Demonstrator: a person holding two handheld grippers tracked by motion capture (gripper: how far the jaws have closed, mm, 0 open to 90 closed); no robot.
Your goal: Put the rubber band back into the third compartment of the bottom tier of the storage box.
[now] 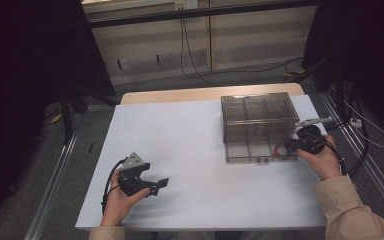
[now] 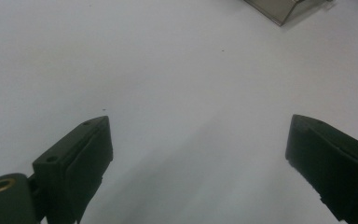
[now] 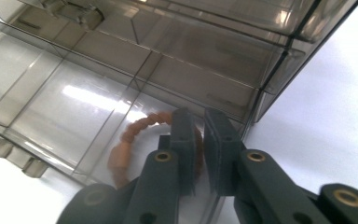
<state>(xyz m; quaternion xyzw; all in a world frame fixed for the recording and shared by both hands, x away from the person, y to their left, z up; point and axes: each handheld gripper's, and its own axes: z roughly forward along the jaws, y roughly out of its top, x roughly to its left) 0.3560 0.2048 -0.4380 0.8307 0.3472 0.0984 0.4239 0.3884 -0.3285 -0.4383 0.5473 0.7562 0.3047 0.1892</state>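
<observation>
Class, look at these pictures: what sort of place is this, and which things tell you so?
Probably a lab or workshop rigged for recording, not a home. A table under a plain white sheet holds just a clear box; dark stands flank it, and cables trail along the bare wall and floor behind.

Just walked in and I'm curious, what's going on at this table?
A person holds a gripper in each hand. The right gripper is at the near right corner of a clear divided box on the table, its jaws nearly shut beside an orange bead bracelet that lies in the corner compartment; whether it grips the bracelet or the box wall is hard to tell. The left gripper rests open over bare table, well away from the box.
</observation>
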